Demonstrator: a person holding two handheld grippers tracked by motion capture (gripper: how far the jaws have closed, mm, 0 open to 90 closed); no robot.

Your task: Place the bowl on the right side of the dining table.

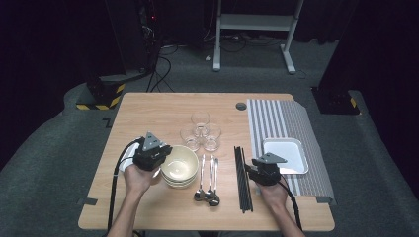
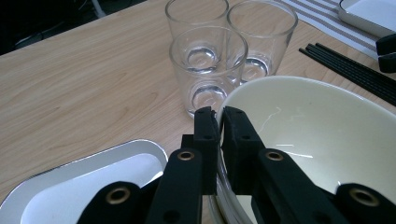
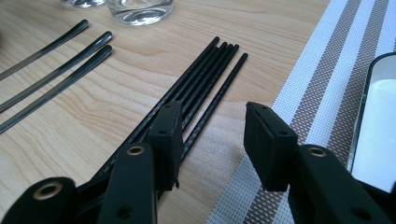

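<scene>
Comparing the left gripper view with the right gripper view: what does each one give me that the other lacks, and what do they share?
Left gripper view: the left tool shut on the rim of the cream bowl, with a white tray beside it. Right gripper view: the right tool open, and three spoon handles. Shared: black chopsticks, glasses, striped placemat, wooden table.
</scene>
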